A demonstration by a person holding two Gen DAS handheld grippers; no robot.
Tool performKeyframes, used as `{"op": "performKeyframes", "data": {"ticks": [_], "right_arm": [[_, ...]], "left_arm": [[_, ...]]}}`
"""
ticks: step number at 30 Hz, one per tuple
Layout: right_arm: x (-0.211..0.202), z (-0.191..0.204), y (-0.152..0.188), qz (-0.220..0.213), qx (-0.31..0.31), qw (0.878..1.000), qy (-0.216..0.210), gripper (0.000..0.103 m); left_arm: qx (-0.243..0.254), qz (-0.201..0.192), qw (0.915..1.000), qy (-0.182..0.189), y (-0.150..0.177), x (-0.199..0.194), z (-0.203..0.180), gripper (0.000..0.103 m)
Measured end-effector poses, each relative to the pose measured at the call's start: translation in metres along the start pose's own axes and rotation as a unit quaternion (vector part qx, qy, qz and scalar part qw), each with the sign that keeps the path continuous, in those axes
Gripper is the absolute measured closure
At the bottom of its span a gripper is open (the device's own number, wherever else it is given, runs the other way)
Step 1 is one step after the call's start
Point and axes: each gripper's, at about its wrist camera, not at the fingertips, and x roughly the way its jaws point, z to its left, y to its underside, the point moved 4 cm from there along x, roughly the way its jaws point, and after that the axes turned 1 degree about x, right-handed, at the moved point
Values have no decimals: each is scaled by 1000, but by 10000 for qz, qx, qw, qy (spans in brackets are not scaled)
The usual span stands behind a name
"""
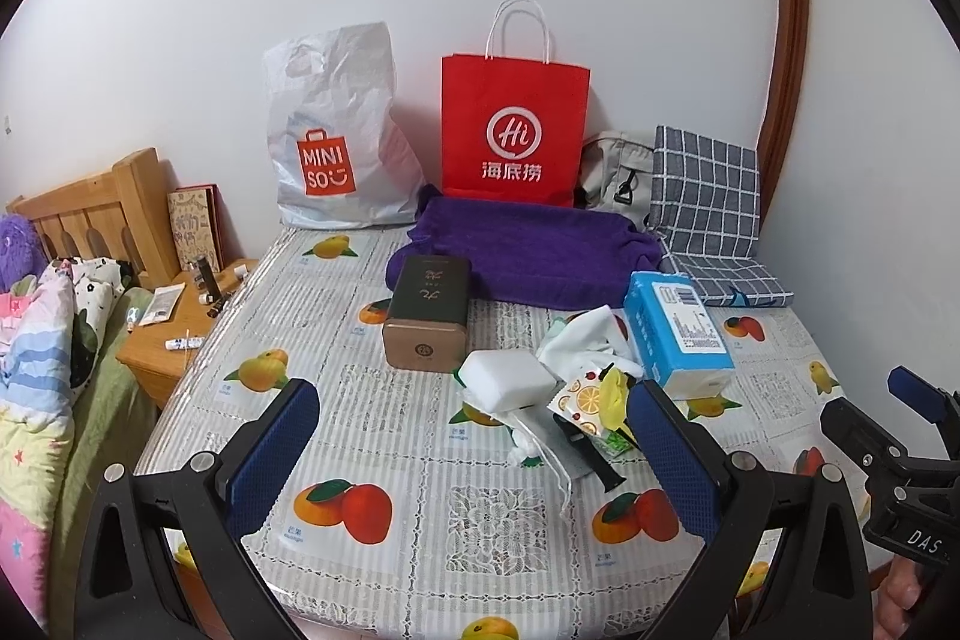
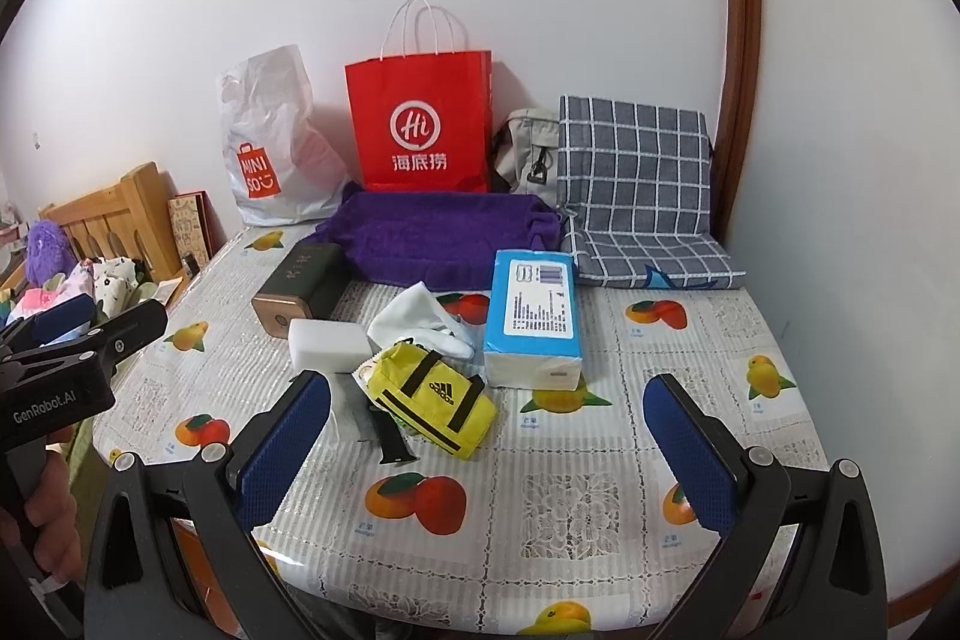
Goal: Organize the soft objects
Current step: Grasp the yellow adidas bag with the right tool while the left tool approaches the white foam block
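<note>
A pile of soft things lies mid-table: a white sponge block (image 1: 507, 381) (image 2: 327, 345), a white cloth (image 1: 591, 337) (image 2: 420, 319), a small yellow Adidas bag (image 2: 435, 400) (image 1: 612, 394), a blue tissue pack (image 1: 678, 334) (image 2: 533, 319) and a black strap (image 2: 390, 433). A purple towel (image 1: 528, 250) (image 2: 444, 238) lies behind them. My left gripper (image 1: 474, 460) is open and empty, low over the table's front. My right gripper (image 2: 489, 454) is open and empty, just in front of the yellow bag.
A dark tin box (image 1: 427, 313) (image 2: 297, 292) lies left of the pile. A red paper bag (image 1: 513, 130), a white Miniso bag (image 1: 336, 142), a grey bag (image 2: 528, 148) and a checked cushion (image 2: 636, 184) stand at the wall. A wooden nightstand (image 1: 174, 322) and bed are left.
</note>
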Motion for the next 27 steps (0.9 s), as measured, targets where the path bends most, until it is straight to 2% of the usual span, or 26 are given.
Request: {"op": "performKeyframes", "data": {"ticks": [10, 20, 27], "right_arm": [[56, -8, 20, 465, -29, 9989, -60, 1], [110, 2, 39, 777, -310, 9959, -346, 2], [142, 10, 43, 1050, -408, 9922, -541, 7]], "left_arm": [[-101, 486, 9988, -21, 14, 51, 17, 0], [-151, 874, 9960, -89, 31, 94, 26, 0], [-247, 1141, 9931, -119, 37, 119, 38, 0]]}}
